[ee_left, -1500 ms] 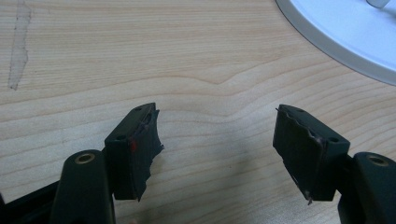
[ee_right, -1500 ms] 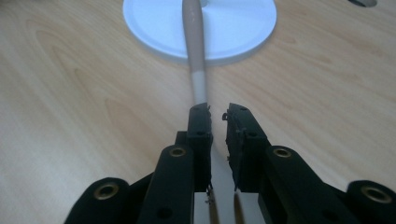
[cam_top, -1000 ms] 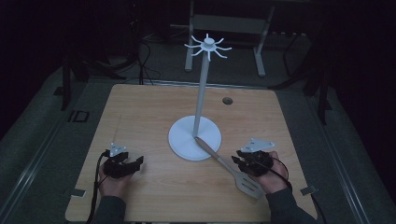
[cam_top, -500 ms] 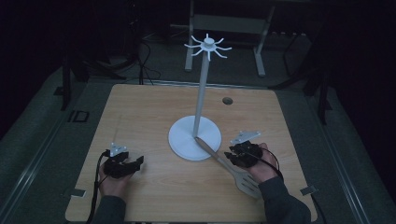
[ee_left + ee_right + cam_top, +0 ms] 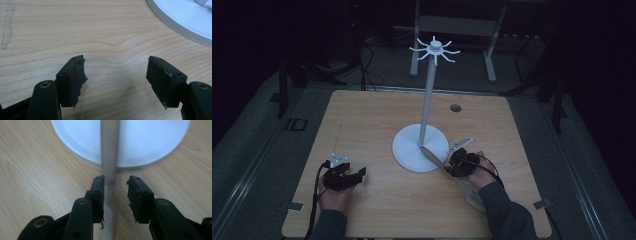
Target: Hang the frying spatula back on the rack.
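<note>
spatula handle (image 5: 109,157) between parted jaws of right gripper (image 5: 115,185); left gripper (image 5: 115,75) spread wide over table (image 5: 100,32).

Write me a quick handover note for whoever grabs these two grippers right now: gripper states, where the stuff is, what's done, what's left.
Left gripper: open, holding nothing, resting low over bare table near the front left.
Right gripper: open, jaws either side of the spatula handle, not closed on it.
Spatula lies flat, handle tip over the rim of the white stand base, blade toward the front edge.
Stand is upright mid-table, its top hooks bare.
Done: right gripper lined up on the handle.
Left, probably: close, lift, hang the spatula on a hook.
</note>
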`<state>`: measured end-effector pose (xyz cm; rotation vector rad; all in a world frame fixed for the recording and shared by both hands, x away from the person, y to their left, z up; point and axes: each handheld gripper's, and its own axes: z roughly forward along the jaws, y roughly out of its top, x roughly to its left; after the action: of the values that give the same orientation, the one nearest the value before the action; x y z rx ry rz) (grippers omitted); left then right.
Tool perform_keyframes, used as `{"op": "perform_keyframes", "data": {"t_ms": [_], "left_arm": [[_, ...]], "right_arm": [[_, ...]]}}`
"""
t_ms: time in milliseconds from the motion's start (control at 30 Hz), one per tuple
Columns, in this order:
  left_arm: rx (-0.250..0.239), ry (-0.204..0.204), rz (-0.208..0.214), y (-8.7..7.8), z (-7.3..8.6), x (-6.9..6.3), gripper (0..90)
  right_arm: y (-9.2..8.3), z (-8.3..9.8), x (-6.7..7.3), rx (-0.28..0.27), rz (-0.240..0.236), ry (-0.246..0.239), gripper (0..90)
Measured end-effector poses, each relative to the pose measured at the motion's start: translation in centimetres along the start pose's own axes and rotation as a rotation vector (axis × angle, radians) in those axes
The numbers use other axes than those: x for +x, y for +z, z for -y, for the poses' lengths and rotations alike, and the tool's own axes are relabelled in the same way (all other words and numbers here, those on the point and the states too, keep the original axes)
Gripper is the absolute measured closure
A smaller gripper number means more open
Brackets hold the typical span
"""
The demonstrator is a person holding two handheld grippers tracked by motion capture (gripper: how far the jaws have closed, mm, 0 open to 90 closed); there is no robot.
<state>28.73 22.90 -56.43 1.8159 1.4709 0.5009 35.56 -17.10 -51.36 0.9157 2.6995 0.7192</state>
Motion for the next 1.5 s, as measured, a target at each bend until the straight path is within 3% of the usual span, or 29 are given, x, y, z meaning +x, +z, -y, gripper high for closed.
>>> {"op": "perform_keyframes", "data": {"t_ms": [267,600,1100,1500], "left_arm": [[-0.001,0.003,0.002,-0.1,0.0,0.1,31.5],[0.0,0.005,0.001,0.0,0.0,0.0,31.5],[-0.001,0.007,0.001,-0.1,-0.1,0.0,31.4],[0.004,0.008,0.003,0.0,-0.1,0.0,31.5]], "right_arm": [[2.2,-0.4,0.1,0.057,-0.036,-0.005,70.9],[3.0,-0.8,0.4,0.101,-0.02,-0.002,74.0],[2.9,-0.2,0.5,0.047,0.01,-0.003,75.3],[1.1,0.4,0.7,-0.024,0.025,-0.009,75.3]]}}
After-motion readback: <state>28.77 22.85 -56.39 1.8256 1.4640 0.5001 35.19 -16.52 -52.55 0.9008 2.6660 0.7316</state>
